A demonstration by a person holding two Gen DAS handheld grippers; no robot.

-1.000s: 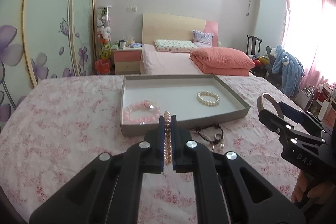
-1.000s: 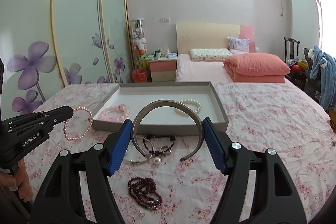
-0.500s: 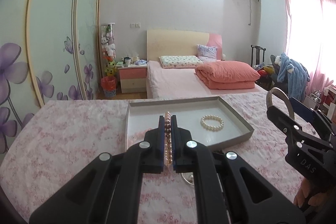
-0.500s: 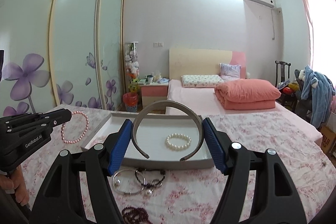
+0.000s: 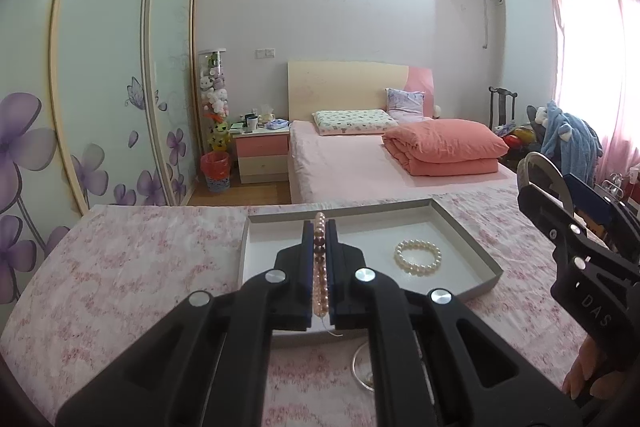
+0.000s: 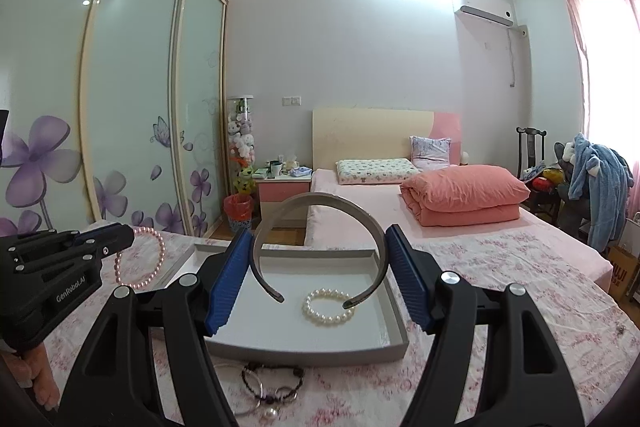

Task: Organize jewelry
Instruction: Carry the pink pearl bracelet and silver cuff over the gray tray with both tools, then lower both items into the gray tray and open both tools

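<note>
My left gripper (image 5: 320, 227) is shut on a pink pearl bracelet (image 5: 319, 267), held over the near left part of a grey tray (image 5: 468, 231). The bracelet also hangs in the right wrist view (image 6: 150, 259) from the left gripper (image 6: 128, 239). My right gripper (image 6: 316, 267) is shut on a grey headband (image 6: 320, 205), held above the tray (image 6: 396, 315). The headband and the right gripper (image 5: 532, 199) show at the right of the left wrist view. A white pearl bracelet (image 6: 328, 307) lies in the tray.
The tray sits on a pink floral cloth (image 5: 140, 259). A dark bead bracelet (image 6: 272, 379) and a silver bangle (image 6: 256, 403) lie on the cloth in front of the tray. A bed (image 6: 420, 211) and sliding wardrobe doors (image 6: 132, 107) stand behind.
Both grippers have risen and tilted up with their loads. The left gripper moved forward over the tray; the pink bracelet in the tray's left is now hidden behind it.
</note>
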